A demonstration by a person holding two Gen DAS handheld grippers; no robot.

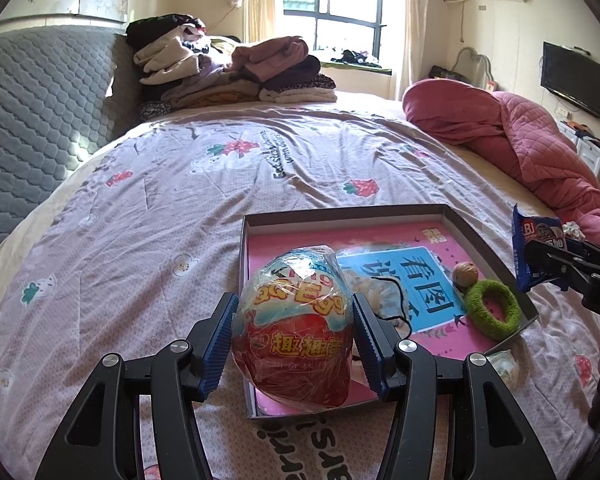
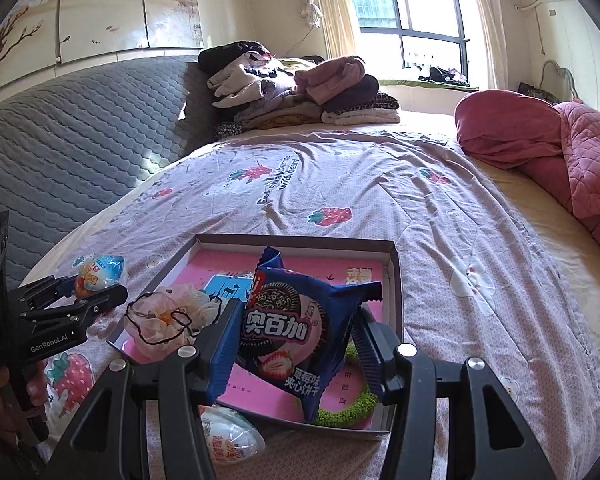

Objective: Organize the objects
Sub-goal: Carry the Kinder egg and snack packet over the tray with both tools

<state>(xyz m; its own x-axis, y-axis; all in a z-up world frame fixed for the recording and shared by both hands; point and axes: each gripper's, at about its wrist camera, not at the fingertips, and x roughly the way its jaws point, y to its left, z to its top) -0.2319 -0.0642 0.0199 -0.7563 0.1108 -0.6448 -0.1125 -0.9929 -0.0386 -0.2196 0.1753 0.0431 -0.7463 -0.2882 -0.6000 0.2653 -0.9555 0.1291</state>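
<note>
The shallow box (image 1: 452,216), open at the top and lined with a pink printed sheet, lies on the bed's strawberry-print quilt (image 1: 140,216) and serves as the reference landmark. The left hand-held gripper (image 1: 294,334) pinches a foil-wrapped toy egg (image 1: 296,336) between its blue ribbed pads, one pad against each side of the egg; the egg is held over the near left corner of the box. The right hand-held gripper (image 2: 296,344) pinches a blue biscuit packet (image 2: 296,332) by its two side edges, holding it above the near right part of the box. Inside the box, a green fuzzy hair ring (image 1: 494,308) lies in the near right corner, with a small round nut-like ball (image 1: 465,273) just beside it toward the box centre. A pale gauzy scrunchie with a black cord (image 2: 168,326) rests at the near left edge of the box. A second wrapped egg (image 2: 230,436) lies on the quilt just outside the near wall of the box. Beyond the box, folded clothes (image 1: 228,72) are stacked at the far end of the bed.
</note>
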